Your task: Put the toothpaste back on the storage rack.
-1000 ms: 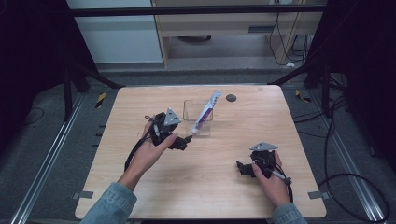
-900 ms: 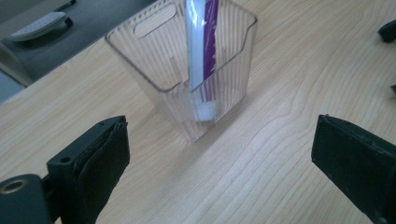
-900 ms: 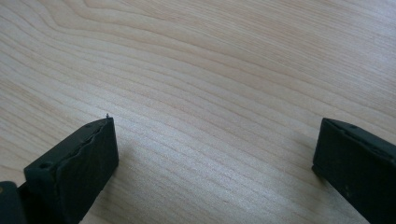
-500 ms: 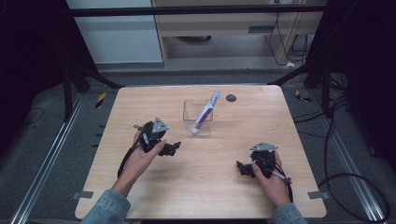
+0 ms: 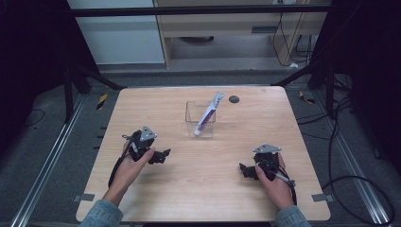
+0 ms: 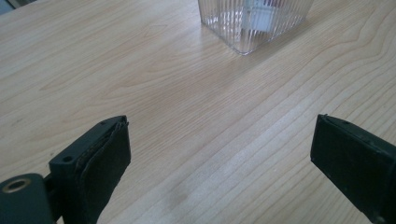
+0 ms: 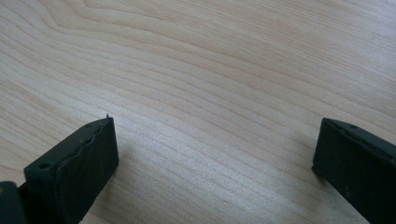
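Note:
A clear ribbed square container (image 5: 200, 119) stands at the table's middle back, and a white and purple tube (image 5: 208, 115) leans in it with its top sticking out to the right. My left gripper (image 5: 163, 155) rests low at the left front, open and empty, its jaws pointing right toward the container (image 6: 254, 21), well short of it. My right gripper (image 5: 243, 170) rests at the right front, open and empty, with its jaws pointing left over bare wood. In both gripper views the jaws stand wide apart with nothing between them.
A small dark round disc (image 5: 233, 99) lies on the wooden table (image 5: 198, 189) behind and to the right of the container. Metal frame rails and cables run along the floor at both sides. Bare wood lies between the two grippers.
My left gripper has drawn back from beside the container toward the left front and come down low over the table. The right gripper has stayed where it was.

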